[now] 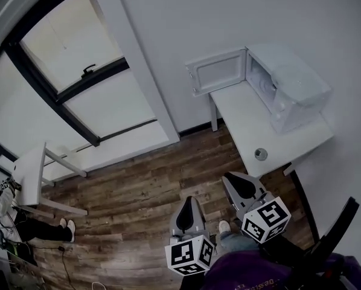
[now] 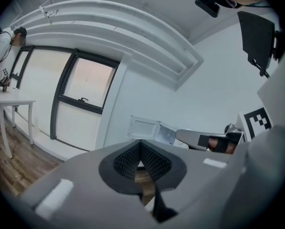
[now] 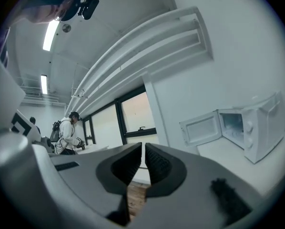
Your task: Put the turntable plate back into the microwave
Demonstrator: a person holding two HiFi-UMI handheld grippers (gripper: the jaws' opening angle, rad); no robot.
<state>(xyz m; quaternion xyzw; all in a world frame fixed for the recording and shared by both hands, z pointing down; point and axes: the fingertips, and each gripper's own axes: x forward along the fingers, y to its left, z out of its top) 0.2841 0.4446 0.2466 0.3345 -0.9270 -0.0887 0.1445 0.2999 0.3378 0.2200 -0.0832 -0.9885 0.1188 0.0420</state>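
Wood plank floor (image 1: 138, 192) fills the middle. Big dark-framed window (image 1: 78, 71) at far left. White bench (image 1: 253, 125) stands against the wall at right. White microwave (image 1: 295, 89) sits on the bench's far right end with its door (image 1: 217, 71) swung wide open to the left, and the cavity is lit and pale. Small white side table (image 1: 32, 174) at far left, with a person (image 3: 66, 132) beside it.

Left tool (image 2: 140, 144): jaws together, nothing between them. It is held over the floor, well short of the bench. Right tool (image 3: 143, 149): jaws together bar a thin slit, nothing between. It is held near the bench's near end and points toward the wall.

Small round grey disc (image 1: 261, 154) lies flat on the bench's near part, well apart from the microwave. It has a darker rim and a paler centre. It is too small to tell whether it is the task's plate.
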